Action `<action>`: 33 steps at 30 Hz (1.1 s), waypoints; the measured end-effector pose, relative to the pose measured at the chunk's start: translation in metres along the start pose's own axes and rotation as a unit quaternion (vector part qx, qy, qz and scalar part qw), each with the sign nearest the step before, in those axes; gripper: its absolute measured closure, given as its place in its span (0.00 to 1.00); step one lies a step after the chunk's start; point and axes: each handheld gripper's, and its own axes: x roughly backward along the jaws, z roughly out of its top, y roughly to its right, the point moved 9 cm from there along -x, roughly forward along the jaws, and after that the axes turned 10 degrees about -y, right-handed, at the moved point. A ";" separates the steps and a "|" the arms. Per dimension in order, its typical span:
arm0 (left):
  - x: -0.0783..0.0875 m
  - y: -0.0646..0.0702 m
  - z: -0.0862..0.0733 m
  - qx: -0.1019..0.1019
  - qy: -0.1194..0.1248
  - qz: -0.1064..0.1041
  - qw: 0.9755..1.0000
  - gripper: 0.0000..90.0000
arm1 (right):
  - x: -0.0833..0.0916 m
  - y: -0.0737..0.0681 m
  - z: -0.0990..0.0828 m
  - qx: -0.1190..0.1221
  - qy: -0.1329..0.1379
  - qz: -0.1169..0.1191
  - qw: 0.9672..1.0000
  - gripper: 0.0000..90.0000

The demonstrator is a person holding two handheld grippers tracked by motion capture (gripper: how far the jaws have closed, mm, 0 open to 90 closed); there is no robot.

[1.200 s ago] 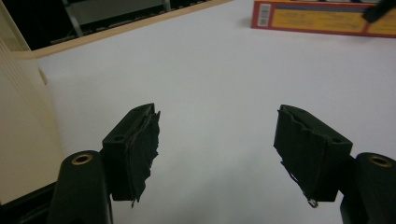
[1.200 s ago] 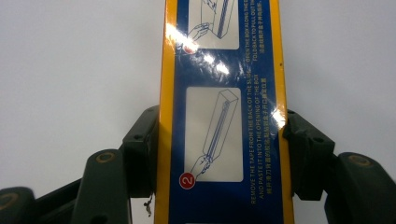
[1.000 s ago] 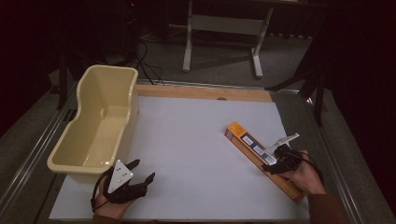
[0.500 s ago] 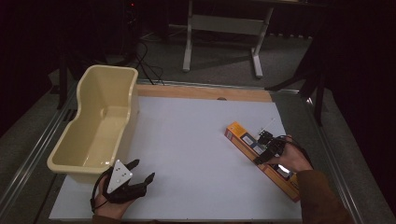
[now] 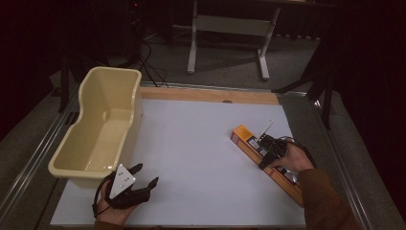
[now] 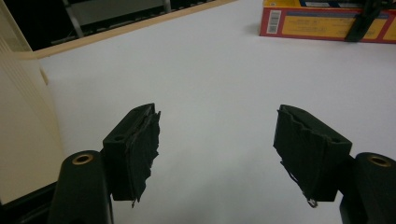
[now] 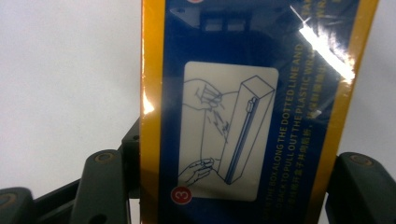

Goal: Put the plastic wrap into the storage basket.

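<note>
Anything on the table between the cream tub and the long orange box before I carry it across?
Nothing: in the high view only bare white table top lies between the cream tub and the long orange box. The left gripper view shows the same bare stretch.

White table: cream tub left edge, long orange box right.

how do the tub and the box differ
The tub is pale cream and open-topped; the box is orange and blue, printed and closed. The tub is wide and deep; the box is long, slim and low. The tub stands free at the mat's left edge; the box lies on the right, clamped by the right hand-held gripper. Both rest on the white mat.
</note>
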 end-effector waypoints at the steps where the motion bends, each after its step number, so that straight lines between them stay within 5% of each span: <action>1: 0.000 0.000 0.000 0.000 0.000 0.000 1.000 0.34 | 0.000 0.000 0.000 0.000 0.000 0.000 1.000 0.42; 19: -0.001 0.000 0.000 0.002 0.000 0.000 1.000 0.34 | 0.012 0.001 -0.001 -0.043 0.032 0.021 0.998 0.43; 22: -0.001 0.000 0.000 0.002 0.000 0.000 1.000 0.34 | 0.021 -0.003 0.002 -0.068 0.042 0.028 0.996 0.44; 33: -0.001 0.000 0.000 0.001 0.000 0.000 1.000 0.34 | 0.045 -0.021 0.014 -0.090 0.068 0.042 0.993 0.44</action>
